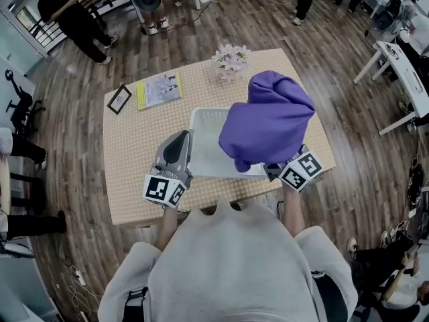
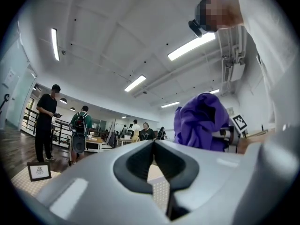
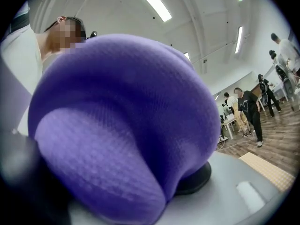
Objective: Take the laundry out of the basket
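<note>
A white laundry basket [image 1: 206, 138] sits in the middle of the table [image 1: 134, 186]. A purple garment [image 1: 269, 123] hangs bunched above the basket's right half, lifted clear of it. My right gripper [image 1: 275, 171] is shut on the garment's lower edge, near the table's front edge. In the right gripper view the purple garment [image 3: 122, 125] fills the picture and hides the jaws. My left gripper [image 1: 173, 154] hovers at the basket's left side, its jaws together with nothing between them. In the left gripper view the purple garment [image 2: 199, 123] hangs off to the right.
A bunch of pink flowers [image 1: 230, 60] stands at the table's far edge. A yellow-edged booklet [image 1: 159, 89] and a small picture frame [image 1: 119, 99] lie at the far left. People stand on the wooden floor beyond. White desks [image 1: 397, 72] stand at the right.
</note>
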### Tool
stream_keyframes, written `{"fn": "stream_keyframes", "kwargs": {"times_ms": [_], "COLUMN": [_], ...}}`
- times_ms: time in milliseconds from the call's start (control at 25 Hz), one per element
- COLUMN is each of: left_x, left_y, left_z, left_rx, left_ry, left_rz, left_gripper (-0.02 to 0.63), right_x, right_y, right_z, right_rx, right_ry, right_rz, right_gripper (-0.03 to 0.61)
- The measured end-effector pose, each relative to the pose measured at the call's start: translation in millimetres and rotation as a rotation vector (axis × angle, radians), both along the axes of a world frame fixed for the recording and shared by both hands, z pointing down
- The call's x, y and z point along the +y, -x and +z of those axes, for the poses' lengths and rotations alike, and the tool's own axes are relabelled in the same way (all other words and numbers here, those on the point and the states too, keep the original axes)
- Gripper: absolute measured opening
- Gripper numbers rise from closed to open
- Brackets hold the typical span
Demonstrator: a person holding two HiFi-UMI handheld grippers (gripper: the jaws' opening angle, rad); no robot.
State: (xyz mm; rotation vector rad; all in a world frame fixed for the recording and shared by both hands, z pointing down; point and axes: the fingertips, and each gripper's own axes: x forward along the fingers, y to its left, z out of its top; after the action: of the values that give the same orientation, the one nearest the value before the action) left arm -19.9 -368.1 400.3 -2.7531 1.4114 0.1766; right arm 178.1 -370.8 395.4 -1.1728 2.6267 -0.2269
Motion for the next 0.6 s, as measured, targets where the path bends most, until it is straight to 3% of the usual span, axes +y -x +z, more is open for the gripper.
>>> {"fn": "stream_keyframes", "kwargs": {"times_ms": [600], "left_x": [89.8], "left_y": [76.5], "left_z": [-20.1], "left_rx": [0.105], "left_ry": [0.001], "left_rz": [0.186], "left_gripper": [0.010], "right_x": [114.1], "right_y": [68.4], "right_z": [-58.6], "right_rx": [0.054], "right_ry": [-0.097], "right_rz": [0.255], "right_gripper": [0.256]}}
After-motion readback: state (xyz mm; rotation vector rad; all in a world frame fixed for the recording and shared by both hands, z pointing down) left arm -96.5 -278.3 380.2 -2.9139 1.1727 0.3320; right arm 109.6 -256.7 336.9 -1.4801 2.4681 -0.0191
